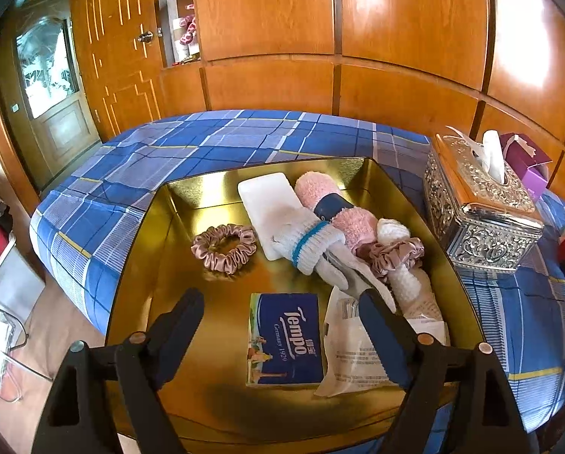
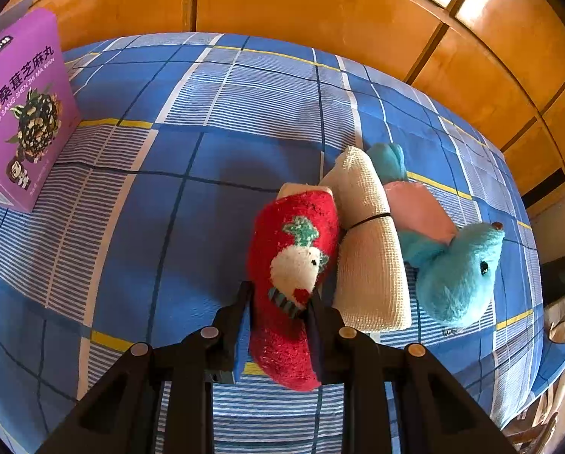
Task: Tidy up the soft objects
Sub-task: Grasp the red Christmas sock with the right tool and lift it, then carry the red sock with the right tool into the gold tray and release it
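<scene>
While the right gripper point(image 2: 278, 302) is clenched on the red sock point(image 2: 294, 265) at lower centre, the left gripper point(image 1: 282, 299) hangs released over the gold tray point(image 1: 161, 265); the grip near the sock's end risks slippage in transfer.

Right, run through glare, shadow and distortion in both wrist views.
Left wrist view: strong fisheye bend in the wood panels, blown-out glare patches on them, and the gold tray mirrors light, with a dark shadow near the open left gripper. Right wrist view: bedsheet curves, soft shadow left of the red sock; focus sharp.
</scene>
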`<control>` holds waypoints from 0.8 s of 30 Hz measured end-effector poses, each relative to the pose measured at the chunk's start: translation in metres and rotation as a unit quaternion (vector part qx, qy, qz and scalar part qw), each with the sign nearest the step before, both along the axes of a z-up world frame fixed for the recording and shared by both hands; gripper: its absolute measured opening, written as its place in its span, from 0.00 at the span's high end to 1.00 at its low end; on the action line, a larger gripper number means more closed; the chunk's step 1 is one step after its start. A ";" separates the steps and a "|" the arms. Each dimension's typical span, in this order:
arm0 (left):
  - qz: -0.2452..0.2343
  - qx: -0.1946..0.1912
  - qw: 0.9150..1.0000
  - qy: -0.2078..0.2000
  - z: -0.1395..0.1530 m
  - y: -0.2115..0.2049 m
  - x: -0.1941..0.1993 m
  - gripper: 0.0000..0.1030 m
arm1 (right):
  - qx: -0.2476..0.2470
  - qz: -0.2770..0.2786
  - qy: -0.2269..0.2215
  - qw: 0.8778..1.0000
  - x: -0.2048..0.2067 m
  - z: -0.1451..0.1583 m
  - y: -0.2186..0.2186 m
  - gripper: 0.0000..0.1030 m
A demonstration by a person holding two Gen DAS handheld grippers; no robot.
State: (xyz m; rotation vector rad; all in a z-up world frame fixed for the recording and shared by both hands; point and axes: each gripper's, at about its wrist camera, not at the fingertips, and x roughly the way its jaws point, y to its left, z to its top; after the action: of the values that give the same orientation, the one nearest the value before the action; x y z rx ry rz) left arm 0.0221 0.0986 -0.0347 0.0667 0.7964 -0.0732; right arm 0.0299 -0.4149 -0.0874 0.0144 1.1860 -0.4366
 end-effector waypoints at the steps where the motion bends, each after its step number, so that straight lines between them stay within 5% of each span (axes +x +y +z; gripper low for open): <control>1: -0.001 0.001 1.000 -0.001 0.000 0.000 0.000 0.18 | 0.003 -0.001 0.001 1.000 0.001 0.000 -0.001 0.77; 8: -0.003 0.001 1.000 0.002 -0.002 0.002 0.002 0.18 | 0.079 -0.040 -0.016 0.996 0.015 0.024 -0.023 0.82; 18: -0.013 0.010 1.000 0.014 -0.008 -0.004 0.004 0.18 | 0.029 -0.007 -0.076 0.997 0.074 0.119 -0.014 0.83; 24: -0.013 0.010 1.000 0.015 -0.010 -0.005 0.003 0.18 | -0.001 0.039 -0.157 0.987 0.112 0.194 0.026 0.83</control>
State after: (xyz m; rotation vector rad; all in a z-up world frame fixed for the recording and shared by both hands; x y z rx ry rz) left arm 0.0255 0.0933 -0.0443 0.0959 0.8269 -0.0905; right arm 0.1415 -0.3893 0.1067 0.0336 0.8721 -0.3506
